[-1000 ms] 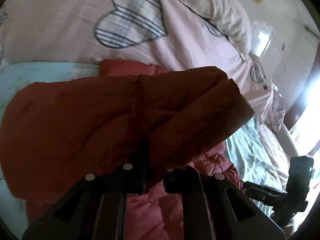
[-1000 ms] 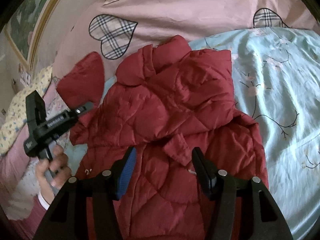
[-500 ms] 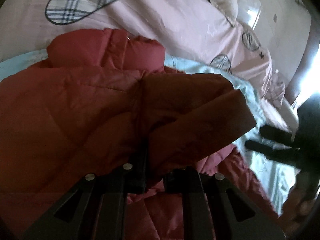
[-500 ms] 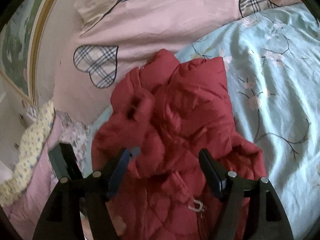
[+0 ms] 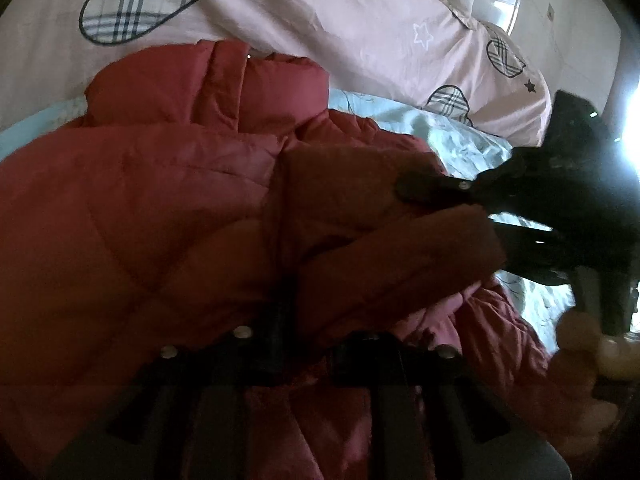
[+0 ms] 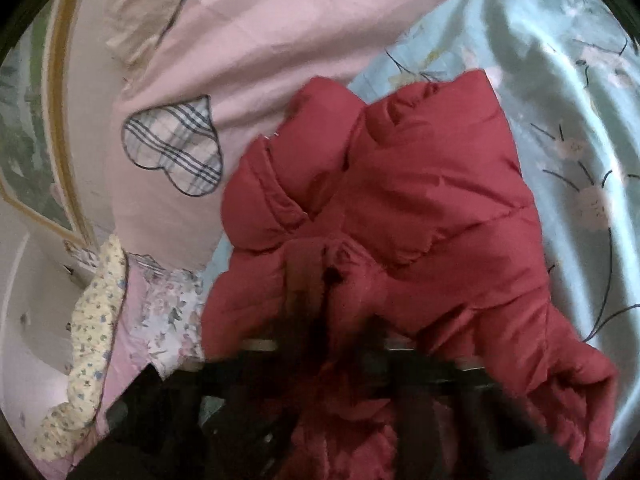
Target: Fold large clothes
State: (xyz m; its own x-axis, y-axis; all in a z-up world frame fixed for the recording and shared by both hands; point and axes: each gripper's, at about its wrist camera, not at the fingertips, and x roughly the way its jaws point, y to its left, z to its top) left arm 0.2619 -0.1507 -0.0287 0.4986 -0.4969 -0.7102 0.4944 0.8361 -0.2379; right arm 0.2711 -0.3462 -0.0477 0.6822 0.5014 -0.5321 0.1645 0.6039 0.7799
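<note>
A red quilted puffer jacket (image 6: 420,184) lies bunched on a light blue floral sheet (image 6: 568,92). In the left wrist view my left gripper (image 5: 308,332) is shut on the jacket's sleeve (image 5: 360,216), which drapes over the jacket body (image 5: 132,208). My right gripper (image 5: 440,196) reaches in from the right, its upper finger (image 5: 424,188) pressing on top of the same sleeve. In the right wrist view the right gripper (image 6: 332,320) is blurred and buried in red fabric, its jaws close together around a fold.
A pink duvet (image 5: 320,12) with plaid hearts (image 6: 176,152) lies beyond the jacket, with a beige pillow (image 6: 156,4) behind it. Floral bedding (image 6: 100,320) and a framed picture (image 6: 36,128) are at the left. Bright window glare (image 5: 628,128) is at the right.
My right gripper has moved in onto the sleeve held by the left and has gone from wide open to nearly closed on fabric. The left gripper has carried the sleeve over the jacket body.
</note>
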